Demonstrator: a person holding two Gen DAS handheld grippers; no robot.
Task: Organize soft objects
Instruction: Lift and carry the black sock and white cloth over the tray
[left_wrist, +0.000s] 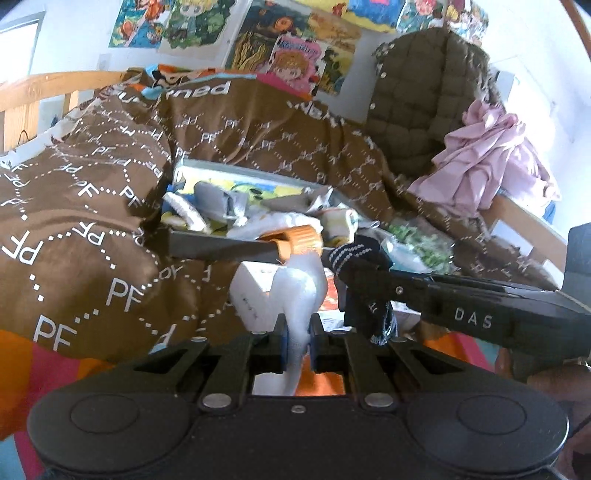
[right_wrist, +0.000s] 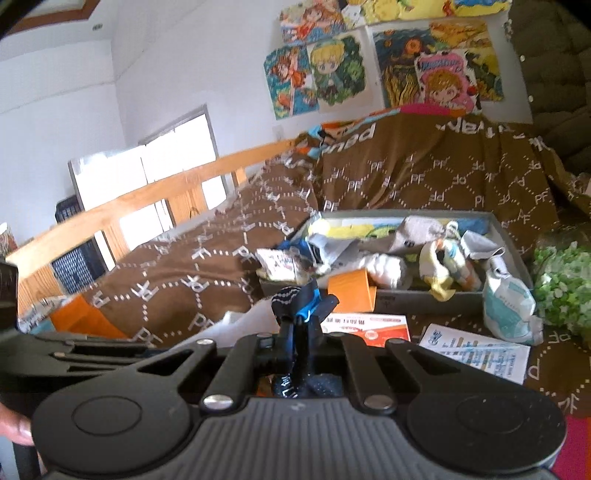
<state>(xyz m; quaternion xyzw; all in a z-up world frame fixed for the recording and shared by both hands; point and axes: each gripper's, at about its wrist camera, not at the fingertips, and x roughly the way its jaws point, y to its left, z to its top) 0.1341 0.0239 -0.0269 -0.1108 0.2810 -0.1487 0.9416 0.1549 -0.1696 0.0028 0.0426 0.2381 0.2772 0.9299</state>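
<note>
The left gripper (left_wrist: 297, 345) pinches a white sock with an orange cuff (left_wrist: 301, 280). The right gripper (right_wrist: 297, 345) clamps a dark sock with blue and white stripes (right_wrist: 295, 301). Both socks hang near the grey box (right_wrist: 517, 254) full of socks, on the brown PF-patterned blanket (right_wrist: 424, 173) under anime posters (right_wrist: 332, 70).

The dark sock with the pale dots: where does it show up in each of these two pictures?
Left wrist view: the dark sock is right of centre, pinched in the right gripper that reaches in from the right.
Right wrist view: the same sock is at lower centre, between that gripper's own fingers.
Shared landmark: the grey tray of socks on the brown blanket, just behind the sock in both.
</note>
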